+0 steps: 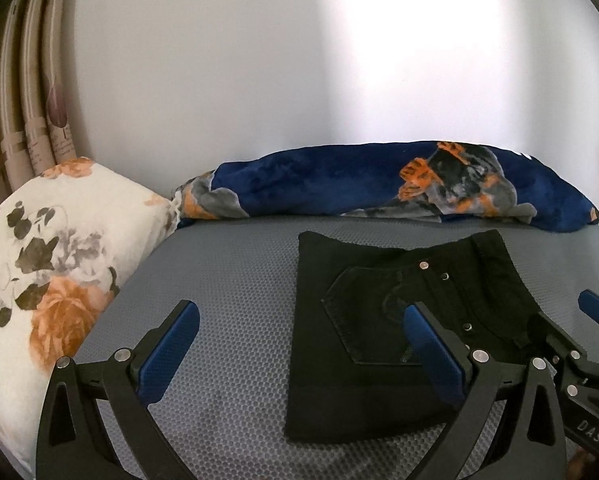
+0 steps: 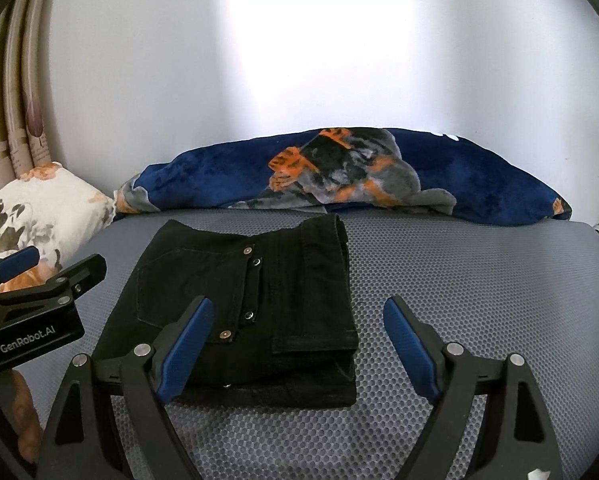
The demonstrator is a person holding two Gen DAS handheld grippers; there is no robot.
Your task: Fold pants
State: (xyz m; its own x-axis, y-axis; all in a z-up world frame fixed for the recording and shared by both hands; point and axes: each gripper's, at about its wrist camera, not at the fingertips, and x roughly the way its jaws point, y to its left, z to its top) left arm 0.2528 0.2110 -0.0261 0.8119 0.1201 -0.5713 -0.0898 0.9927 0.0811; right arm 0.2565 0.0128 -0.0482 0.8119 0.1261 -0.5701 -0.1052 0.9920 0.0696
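Observation:
Black pants (image 1: pixel 379 300) lie folded into a compact stack on the grey mesh bed surface (image 1: pixel 219 280), back pocket and metal rivets facing up. My left gripper (image 1: pixel 299 336) hovers open over the stack's left edge, with only its right finger over the cloth and nothing between the pads. In the right wrist view the pants (image 2: pixel 283 280) sit left of centre. My right gripper (image 2: pixel 299 332) is open over the stack's near right corner and grips nothing. The left gripper (image 2: pixel 51 268) shows at the left edge, and the right gripper (image 1: pixel 575 324) shows at the right edge of the left wrist view.
A floral white pillow (image 1: pixel 51 248) lies at the left. A rolled blue blanket with orange and grey print (image 1: pixel 379 184) runs along the white wall behind the pants. Curtains (image 1: pixel 31 120) hang at the far left. Bare mesh bed surface (image 2: pixel 479 280) extends right of the pants.

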